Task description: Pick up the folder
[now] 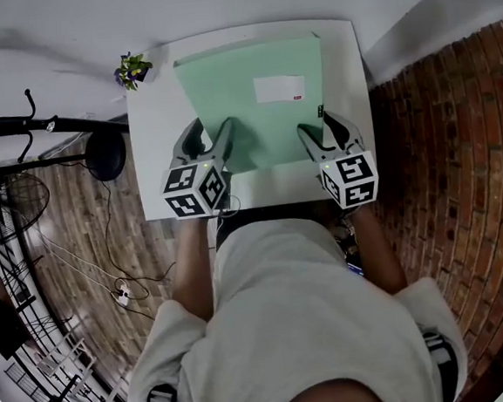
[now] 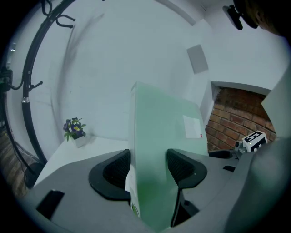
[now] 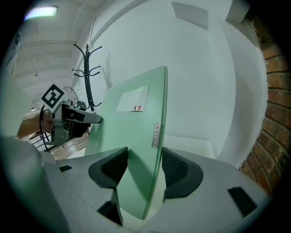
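A pale green folder (image 1: 251,99) with a white label (image 1: 279,88) lies over the white table (image 1: 156,160). My left gripper (image 1: 211,136) holds its near left corner and my right gripper (image 1: 322,133) its near right corner. In the left gripper view the folder (image 2: 159,136) runs edge-on between the jaws of the left gripper (image 2: 148,166), filling the gap, with the table showing apart from it on the left. The right gripper view shows the folder (image 3: 132,132) pinched the same way in the right gripper (image 3: 144,166). Each gripper's marker cube appears in the other's view.
A small pot of purple flowers (image 1: 132,70) stands at the table's far left corner. A brick wall (image 1: 459,177) runs along the right. A black coat rack (image 1: 44,126) and a fan (image 1: 7,204) stand on the wooden floor at the left.
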